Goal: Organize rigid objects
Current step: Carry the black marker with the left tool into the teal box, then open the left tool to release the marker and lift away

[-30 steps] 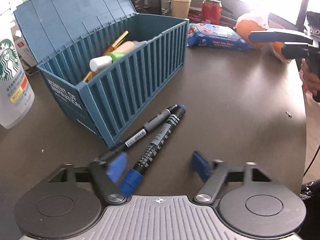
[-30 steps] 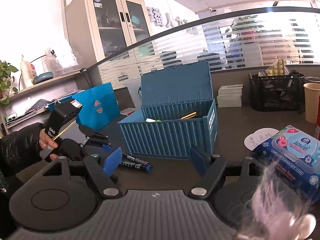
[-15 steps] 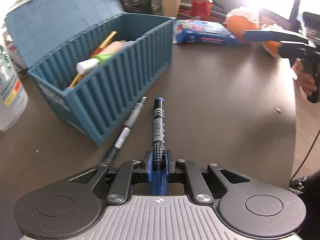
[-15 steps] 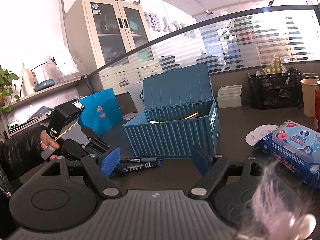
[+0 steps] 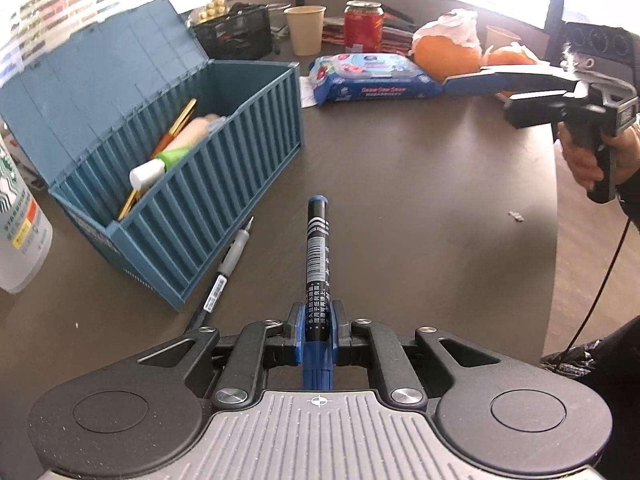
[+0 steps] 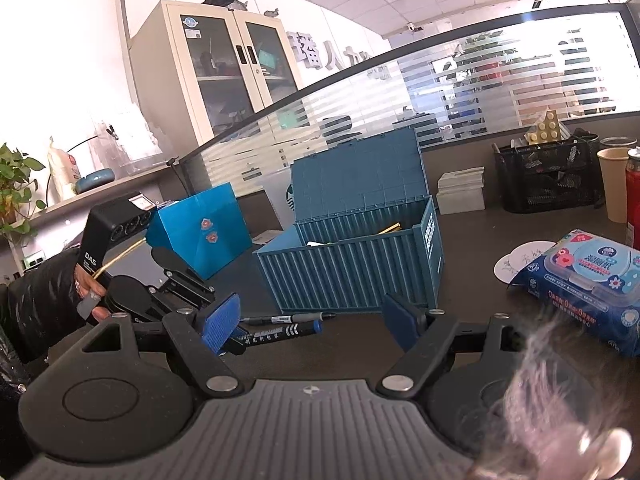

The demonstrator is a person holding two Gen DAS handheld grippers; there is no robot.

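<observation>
Left wrist: my left gripper (image 5: pixel 316 328) pinches the blue marker (image 5: pixel 317 248) near its rear; container box (image 5: pixel 224 184) at ten o'clock, so I lift level. Right wrist: right gripper (image 6: pixel 310 322) spread, idle.

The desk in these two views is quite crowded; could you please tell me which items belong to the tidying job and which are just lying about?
Job:
- blue marker, clamped in the left tongs
- grey pen on the desk
- blue container box, lid open
- right tongs, open

Lying about:
- wet wipes
- paper cup
- red can
- mesh organiser
- Starbucks bottle
</observation>
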